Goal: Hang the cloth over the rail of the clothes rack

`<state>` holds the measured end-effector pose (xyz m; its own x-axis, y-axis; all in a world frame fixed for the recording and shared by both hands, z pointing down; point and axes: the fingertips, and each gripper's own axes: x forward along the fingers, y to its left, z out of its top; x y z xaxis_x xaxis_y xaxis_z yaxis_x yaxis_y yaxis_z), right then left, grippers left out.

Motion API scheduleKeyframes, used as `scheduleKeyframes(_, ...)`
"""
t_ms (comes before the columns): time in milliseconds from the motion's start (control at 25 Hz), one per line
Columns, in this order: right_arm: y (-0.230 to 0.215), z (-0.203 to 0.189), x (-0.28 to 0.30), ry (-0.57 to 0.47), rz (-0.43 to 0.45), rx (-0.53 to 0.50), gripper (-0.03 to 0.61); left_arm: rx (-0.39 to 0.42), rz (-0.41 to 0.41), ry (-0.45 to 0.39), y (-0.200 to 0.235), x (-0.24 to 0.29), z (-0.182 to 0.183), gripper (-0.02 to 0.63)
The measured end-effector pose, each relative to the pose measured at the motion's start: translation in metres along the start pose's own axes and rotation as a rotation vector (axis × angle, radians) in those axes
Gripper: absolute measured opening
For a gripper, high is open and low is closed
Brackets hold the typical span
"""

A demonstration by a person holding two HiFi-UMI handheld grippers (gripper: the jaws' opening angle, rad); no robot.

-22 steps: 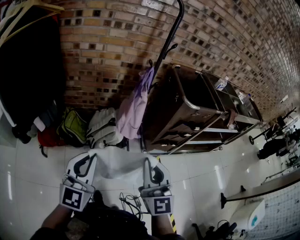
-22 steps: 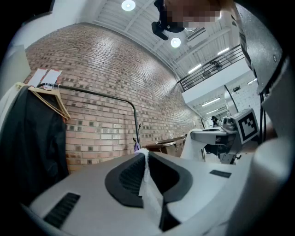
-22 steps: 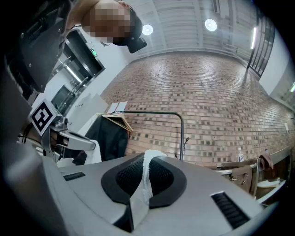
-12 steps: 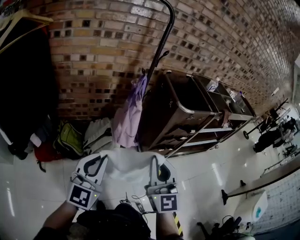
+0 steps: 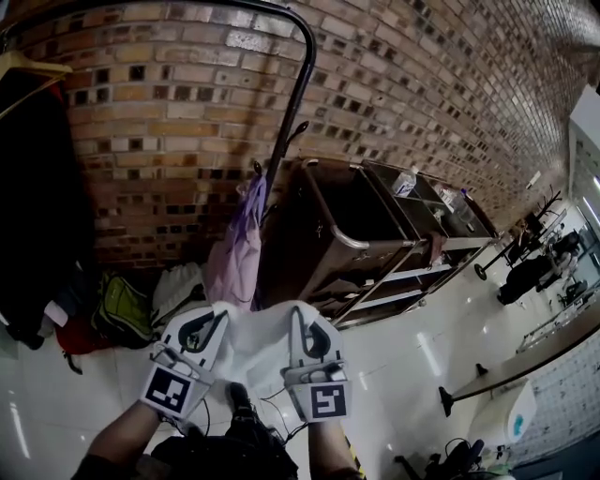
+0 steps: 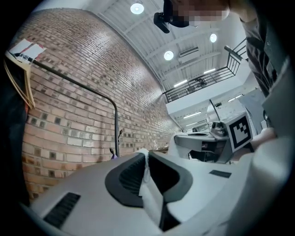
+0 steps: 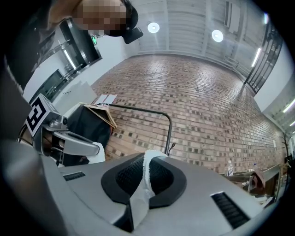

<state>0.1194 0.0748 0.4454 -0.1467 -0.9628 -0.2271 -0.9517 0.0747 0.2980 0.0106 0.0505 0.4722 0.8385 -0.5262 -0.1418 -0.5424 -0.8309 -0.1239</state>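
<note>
A white cloth (image 5: 253, 345) is stretched between my two grippers, low in the head view. My left gripper (image 5: 219, 313) is shut on the cloth's left edge, and a strip of cloth (image 6: 150, 186) shows pinched between its jaws. My right gripper (image 5: 298, 311) is shut on the right edge, where the cloth (image 7: 145, 177) pokes out past the tips. The black rail of the clothes rack (image 5: 187, 7) runs along the brick wall above and ahead, bending down into a post (image 5: 284, 127). The rail (image 7: 138, 109) stands beyond both grippers, apart from the cloth.
A purple garment (image 5: 234, 255) hangs from a hook on the post. A metal cart (image 5: 375, 234) stands to its right. Bags (image 5: 122, 309) lie on the floor at the wall, and dark clothing on a wooden hanger (image 5: 28, 70) hangs at the left.
Both grippers and the cloth have risen a little in the head view and drawn nearer the rack. The view has tilted up, and the rail's top bend has come into sight.
</note>
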Motion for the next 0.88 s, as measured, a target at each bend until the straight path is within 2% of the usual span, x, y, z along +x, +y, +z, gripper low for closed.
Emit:
scheduleKeyframes(280,-0.074,-0.019,0.061,-0.006,0.031,0.016,0.031,-0.017,-0.029,-0.011,0.011,0.096,0.002,0.032)
scheduleKeyframes(560,-0.134,-0.033,0.117,-0.047,0.072,-0.030,0.031,0.024,-0.018,-0.050,0.026,0.184,0.006,0.032)
scheduleKeyframes(720,-0.163,-0.042,0.144,-0.052,0.078,-0.069,0.031,0.003,-0.026,-0.059,0.031,0.231,0.007,0.032)
scheduleKeyframes(880,-0.195,-0.048,0.170,-0.028,0.102,-0.022,0.031,-0.036,-0.056,-0.072,0.033,0.277,0.019,0.032)
